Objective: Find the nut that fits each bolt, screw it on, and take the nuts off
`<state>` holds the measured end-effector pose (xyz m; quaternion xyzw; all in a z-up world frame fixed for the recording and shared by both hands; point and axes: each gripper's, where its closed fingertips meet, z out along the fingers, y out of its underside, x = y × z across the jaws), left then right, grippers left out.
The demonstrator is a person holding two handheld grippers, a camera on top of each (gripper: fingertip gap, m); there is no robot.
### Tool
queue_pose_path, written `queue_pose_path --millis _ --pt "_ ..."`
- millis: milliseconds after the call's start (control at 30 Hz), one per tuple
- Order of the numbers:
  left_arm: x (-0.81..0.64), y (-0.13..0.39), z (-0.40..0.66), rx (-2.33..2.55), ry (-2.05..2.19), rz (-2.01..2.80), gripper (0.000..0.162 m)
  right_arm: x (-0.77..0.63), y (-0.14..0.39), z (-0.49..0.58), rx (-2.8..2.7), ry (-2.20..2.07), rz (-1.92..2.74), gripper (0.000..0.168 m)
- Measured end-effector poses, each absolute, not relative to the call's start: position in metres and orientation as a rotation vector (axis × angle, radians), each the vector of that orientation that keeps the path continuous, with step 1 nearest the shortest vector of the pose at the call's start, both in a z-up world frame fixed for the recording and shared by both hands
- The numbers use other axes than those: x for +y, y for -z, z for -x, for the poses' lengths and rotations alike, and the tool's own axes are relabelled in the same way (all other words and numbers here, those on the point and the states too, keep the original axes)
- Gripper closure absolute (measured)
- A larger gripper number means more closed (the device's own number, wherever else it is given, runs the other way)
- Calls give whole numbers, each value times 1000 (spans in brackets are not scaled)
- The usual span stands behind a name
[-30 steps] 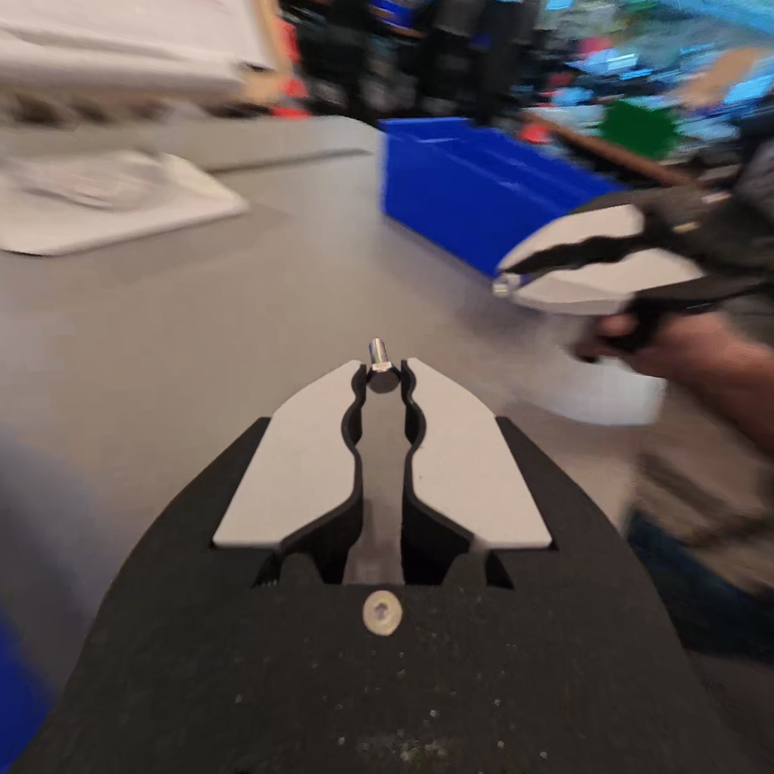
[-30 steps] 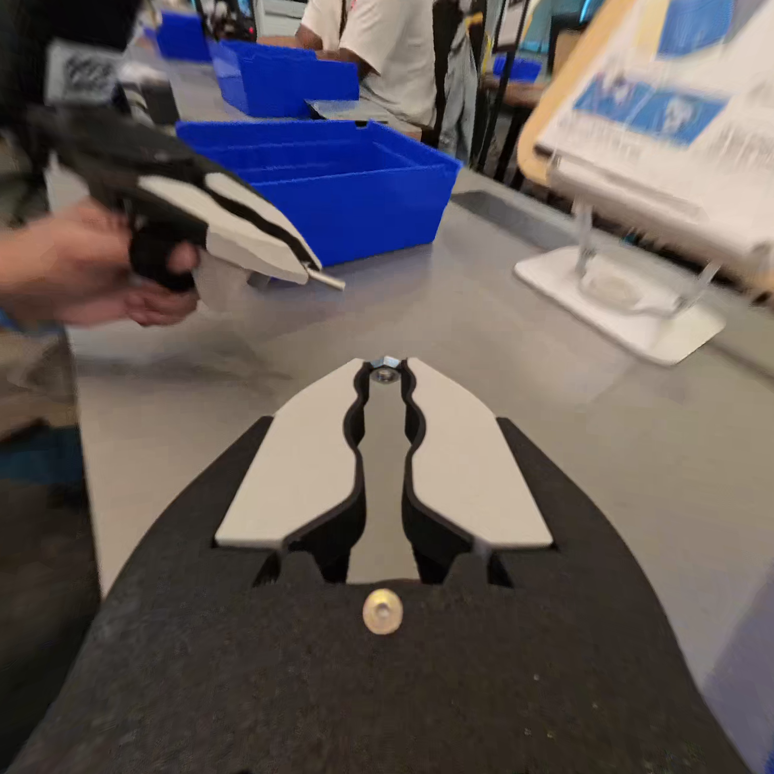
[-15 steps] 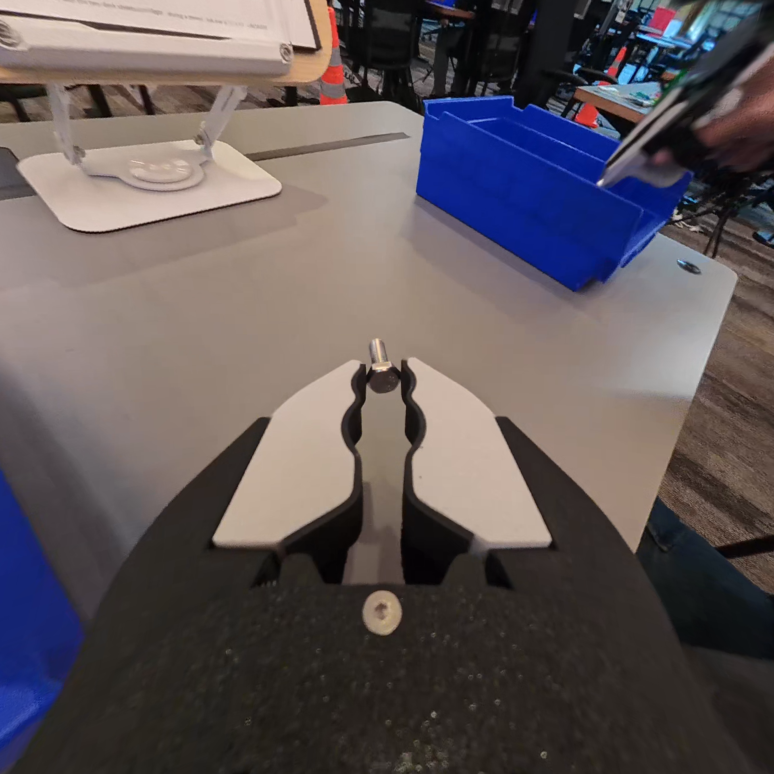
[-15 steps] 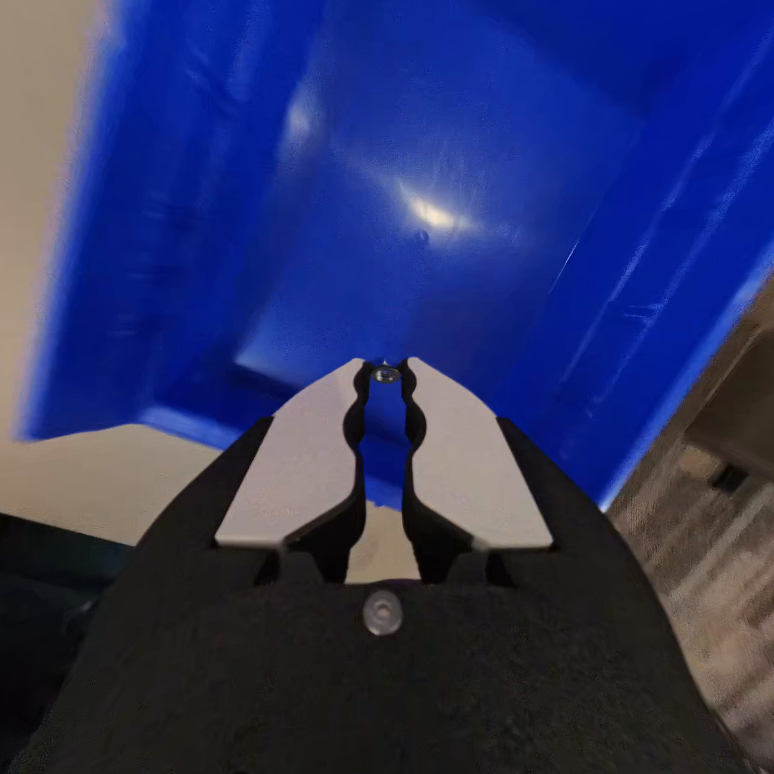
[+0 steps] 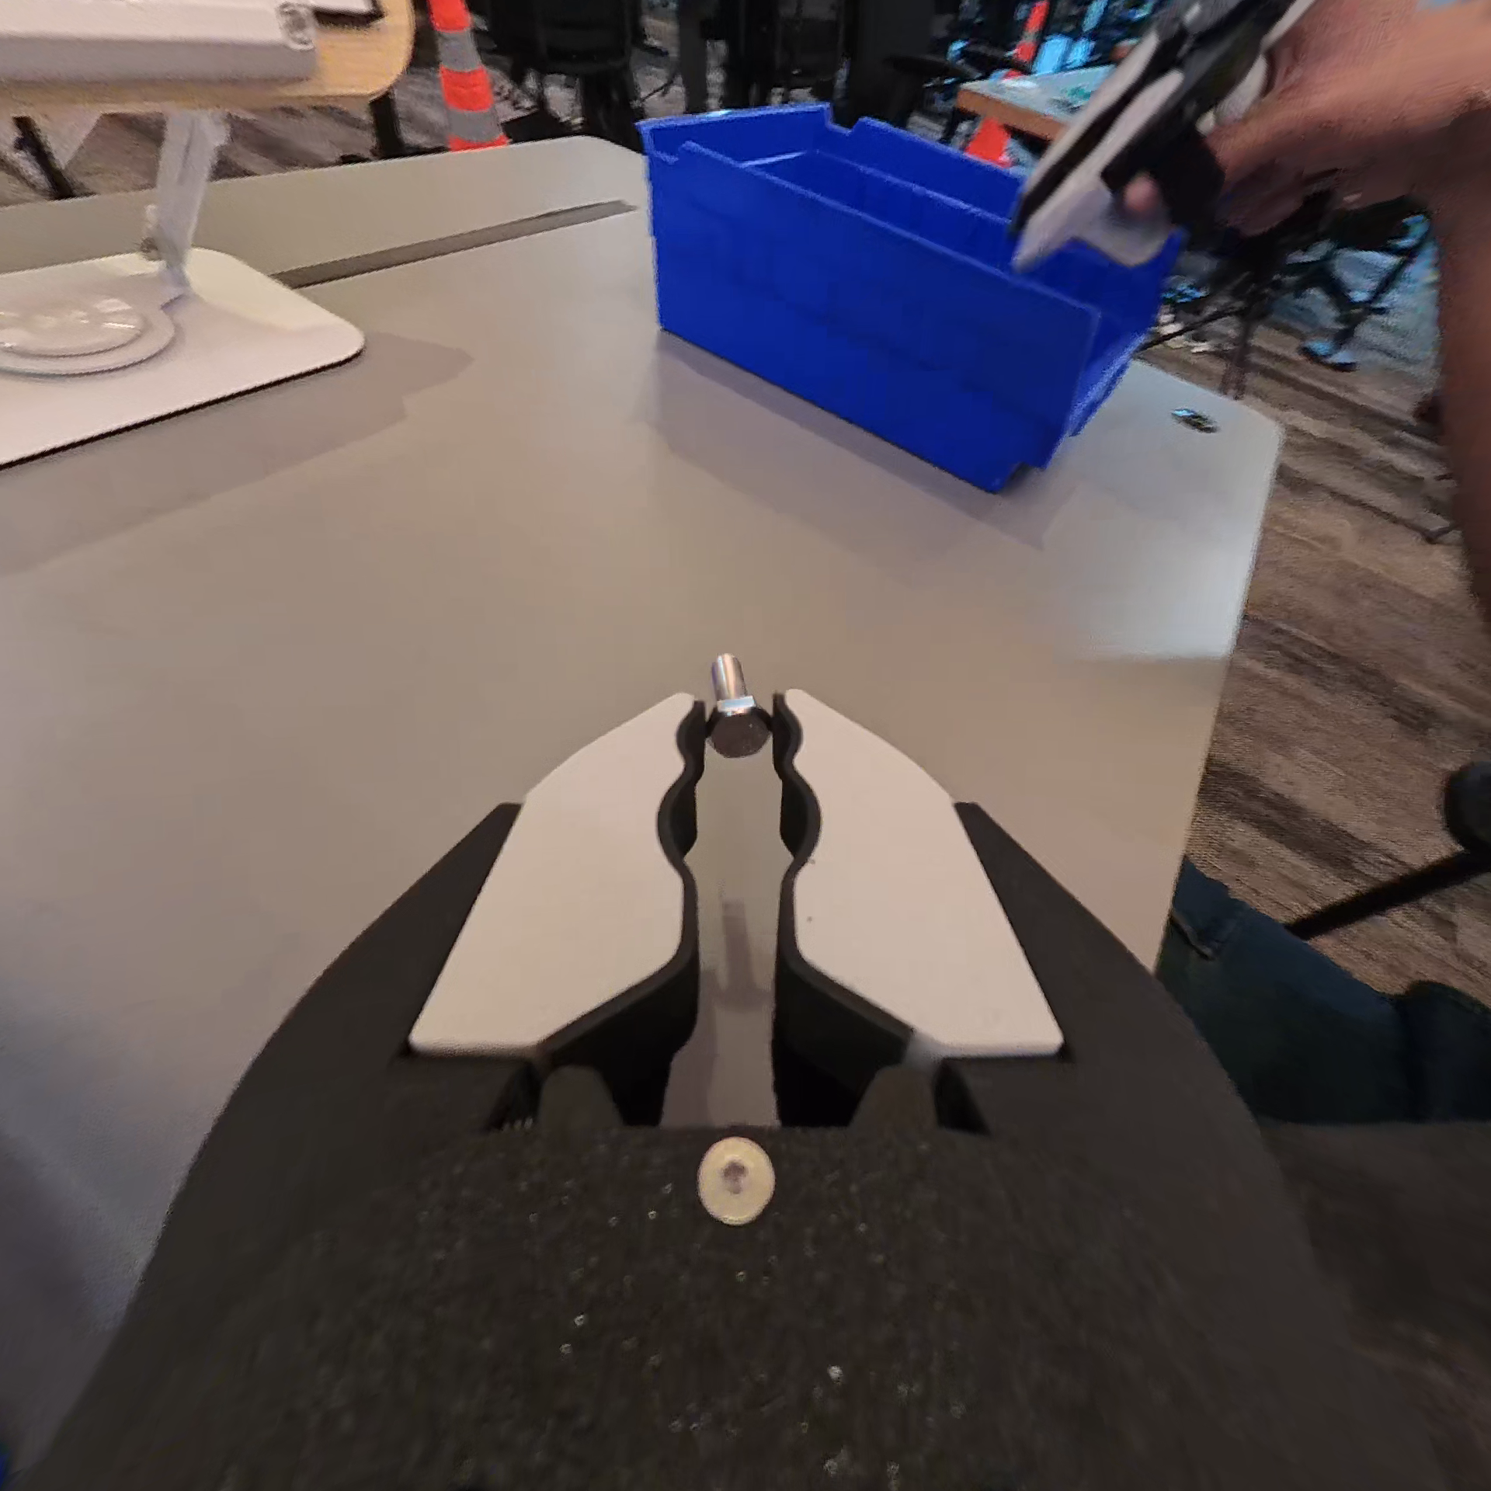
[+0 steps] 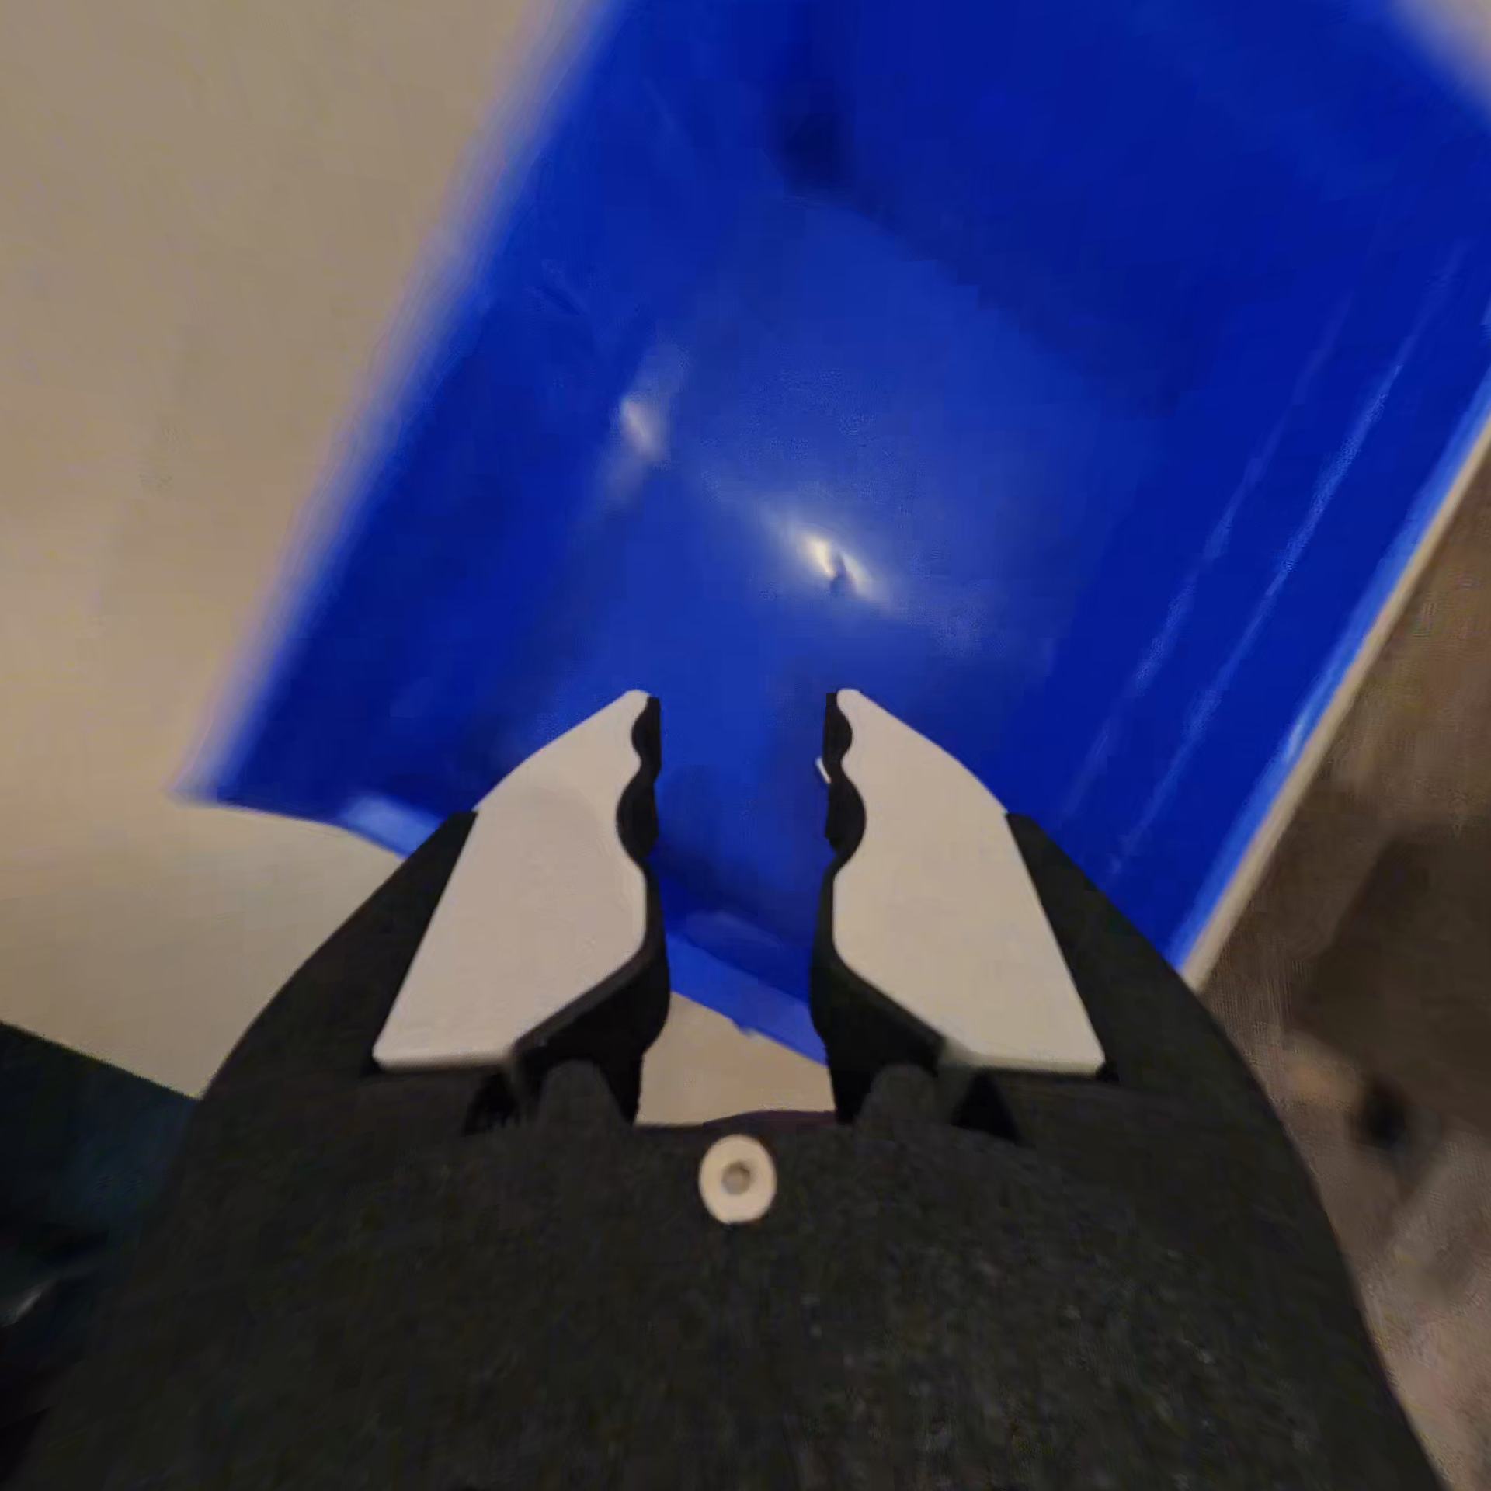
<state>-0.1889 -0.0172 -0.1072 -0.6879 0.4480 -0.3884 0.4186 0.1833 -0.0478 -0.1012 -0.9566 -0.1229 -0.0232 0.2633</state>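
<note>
My left gripper (image 5: 736, 710) is shut on the head of a small silver bolt (image 5: 732, 714), held above the grey table (image 5: 403, 645) with its shank pointing forward. My right gripper (image 6: 742, 718) is open and empty, pointing down into the blue bin (image 6: 1049, 387). No nut sits between its fingertips, and I cannot pick one out on the blurred bin floor. In the left wrist view the right gripper (image 5: 1033, 242) hangs over the far right end of the blue bin (image 5: 847, 323), held by a hand.
A white stand base (image 5: 161, 347) sits at the table's back left. The table's right edge (image 5: 1210, 726) drops to a wood-look floor, with a person's dark trouser leg (image 5: 1307, 1033) beside it. Orange cones (image 5: 468, 81) stand behind. My hands' fingertips stand some 40 centimetres from each other.
My right gripper carried the nut from near the left gripper to above the blue bin, then opened; the nut is gone from its fingers. My left gripper still holds the bolt.
</note>
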Motion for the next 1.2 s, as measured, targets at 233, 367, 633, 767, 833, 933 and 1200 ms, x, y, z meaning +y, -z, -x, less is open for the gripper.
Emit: queue_pose_path --millis 233,367,633,767,833,933,1200 --pt "-60 58 188 1167 1541 1463 147 -94 -5 90 -934 -952 1550 144" --pt "-71 46 190 1183 1599 1370 147 -83 27 152 -870 -1245 1525 140" --pt "-82 51 187 1223 1605 1366 147 -80 52 189 -901 -1348 1564 146" --pt "-83 53 185 1236 1607 1368 147 -80 58 192 -934 -1324 1583 160" --pt "-83 54 184 1241 1590 1374 147 -81 62 191 -953 -1331 1607 160" --pt "-78 55 181 1204 1543 1383 146 -77 61 186 -944 -1267 1610 160" --pt "-46 87 183 1157 1296 1638 117 -47 -23 59 -660 -789 1602 160"
